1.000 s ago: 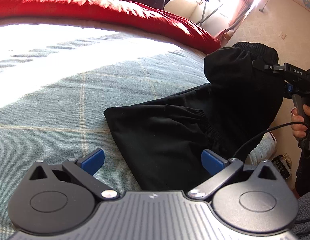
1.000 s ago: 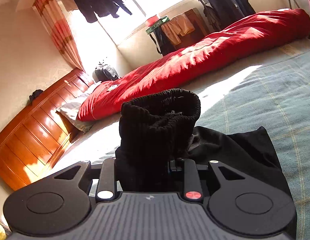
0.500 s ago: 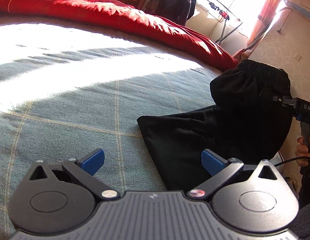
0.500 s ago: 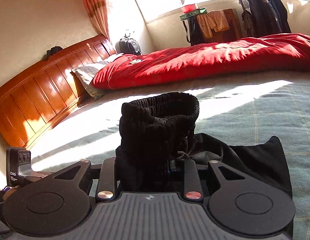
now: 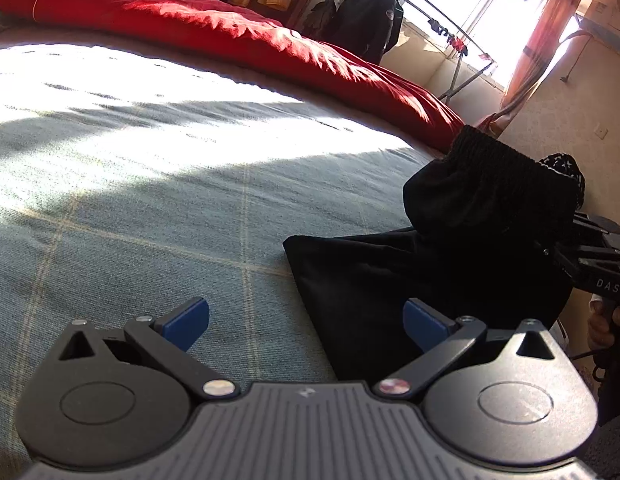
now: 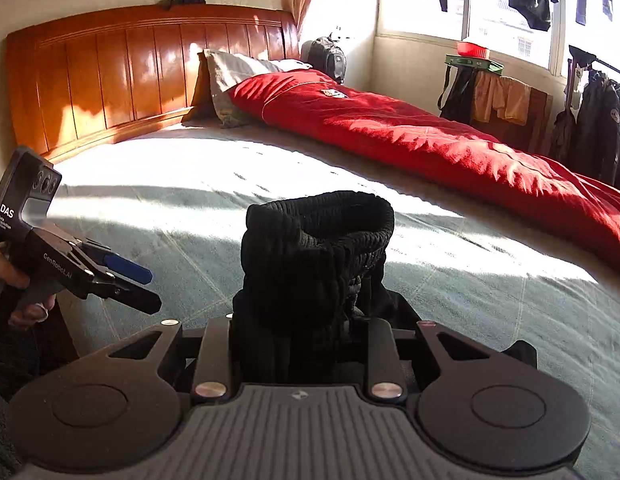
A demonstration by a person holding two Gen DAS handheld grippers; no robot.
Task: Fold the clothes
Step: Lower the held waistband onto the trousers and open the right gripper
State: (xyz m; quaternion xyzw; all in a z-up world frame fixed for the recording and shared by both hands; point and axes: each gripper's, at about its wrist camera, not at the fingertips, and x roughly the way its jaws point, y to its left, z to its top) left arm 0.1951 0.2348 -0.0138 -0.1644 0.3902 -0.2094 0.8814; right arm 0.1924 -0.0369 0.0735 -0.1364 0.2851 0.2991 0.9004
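Clamping black trousers (image 6: pixel 310 256), right gripper (image 6: pixel 297 344); left gripper (image 5: pixel 305 320) wide, bedspread (image 5: pixel 149 200) bare

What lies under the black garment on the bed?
The black garment lies on the blue-green checked bedspread. Whatever is beneath the cloth itself is covered.

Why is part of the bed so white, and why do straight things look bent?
Left wrist view: sunlight blows out a band of the bedspread, and the black garment loses detail. Right wrist view: the windows glare, and the fisheye lens bows the headboard.
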